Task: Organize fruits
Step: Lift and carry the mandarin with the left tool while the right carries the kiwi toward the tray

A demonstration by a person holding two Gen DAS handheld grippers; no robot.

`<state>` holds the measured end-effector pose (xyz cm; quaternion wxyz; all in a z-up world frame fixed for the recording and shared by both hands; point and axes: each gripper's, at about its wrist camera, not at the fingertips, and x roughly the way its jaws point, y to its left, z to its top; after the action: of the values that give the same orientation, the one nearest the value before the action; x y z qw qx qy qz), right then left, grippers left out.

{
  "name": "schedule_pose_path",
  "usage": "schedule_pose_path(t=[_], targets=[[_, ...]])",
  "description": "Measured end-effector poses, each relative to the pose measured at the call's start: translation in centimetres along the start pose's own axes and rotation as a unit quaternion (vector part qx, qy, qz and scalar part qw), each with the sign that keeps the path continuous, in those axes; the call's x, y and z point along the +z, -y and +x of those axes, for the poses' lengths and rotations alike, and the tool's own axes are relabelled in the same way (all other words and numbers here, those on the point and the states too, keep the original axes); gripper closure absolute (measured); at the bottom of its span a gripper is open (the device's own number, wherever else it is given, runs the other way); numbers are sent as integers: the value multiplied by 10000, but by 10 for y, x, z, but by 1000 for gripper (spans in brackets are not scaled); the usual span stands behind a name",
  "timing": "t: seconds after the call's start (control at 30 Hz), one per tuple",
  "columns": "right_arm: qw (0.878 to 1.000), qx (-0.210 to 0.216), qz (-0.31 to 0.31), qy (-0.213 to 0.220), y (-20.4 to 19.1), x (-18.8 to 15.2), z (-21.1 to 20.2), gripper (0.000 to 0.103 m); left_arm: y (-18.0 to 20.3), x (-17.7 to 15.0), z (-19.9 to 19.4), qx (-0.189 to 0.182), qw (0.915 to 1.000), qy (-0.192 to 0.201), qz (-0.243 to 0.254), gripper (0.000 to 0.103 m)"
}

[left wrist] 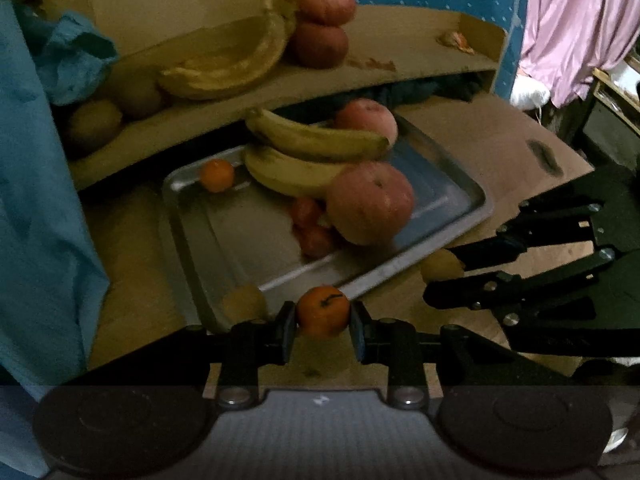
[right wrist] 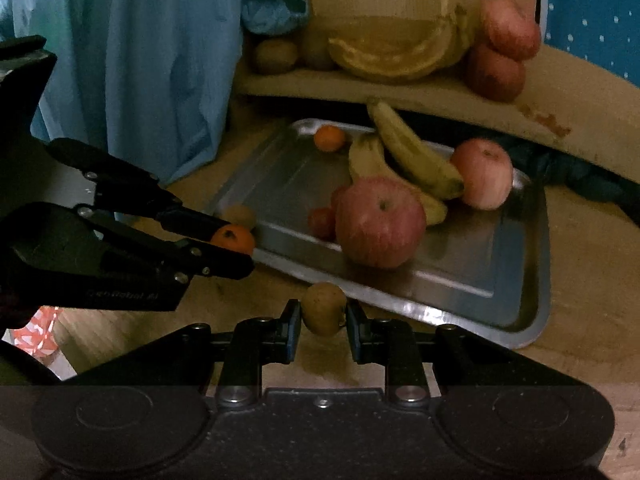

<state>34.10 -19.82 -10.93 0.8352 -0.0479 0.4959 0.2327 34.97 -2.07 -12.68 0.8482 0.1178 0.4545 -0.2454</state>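
My left gripper point(left wrist: 323, 316) is shut on a small orange tangerine point(left wrist: 322, 312), just in front of the metal tray point(left wrist: 224, 248); the same tangerine point(right wrist: 233, 238) shows in the right wrist view. My right gripper point(right wrist: 323, 314) is shut on a brown kiwi point(right wrist: 323, 307), which appears at the right in the left wrist view as kiwi point(left wrist: 440, 266). The tray point(right wrist: 460, 284) carries two apples point(right wrist: 380, 226), two bananas point(right wrist: 412, 152), a second tangerine point(right wrist: 329, 138) and small red fruits point(right wrist: 322, 222). Another kiwi point(right wrist: 240, 216) lies by the tray's near-left corner.
A raised wooden shelf point(left wrist: 400, 36) behind the tray bears bananas point(left wrist: 224, 68), two red apples point(left wrist: 324, 20) and kiwis point(left wrist: 94, 122). Blue cloth point(left wrist: 40, 200) hangs at the left. A pink curtain point(left wrist: 580, 20) is at the far right. The tray rests on a wooden tabletop point(right wrist: 580, 280).
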Motion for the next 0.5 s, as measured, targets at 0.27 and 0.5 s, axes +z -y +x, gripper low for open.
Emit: schedule_pose_path(t=[0.27, 0.5], targets=[[9994, 51, -167, 303, -3, 23, -5, 77, -23, 18, -2, 226, 9991, 237, -282, 71], [9981, 60, -344, 505, -7, 46, 3, 77, -46, 30, 8, 428, 9974, 368, -441, 71]])
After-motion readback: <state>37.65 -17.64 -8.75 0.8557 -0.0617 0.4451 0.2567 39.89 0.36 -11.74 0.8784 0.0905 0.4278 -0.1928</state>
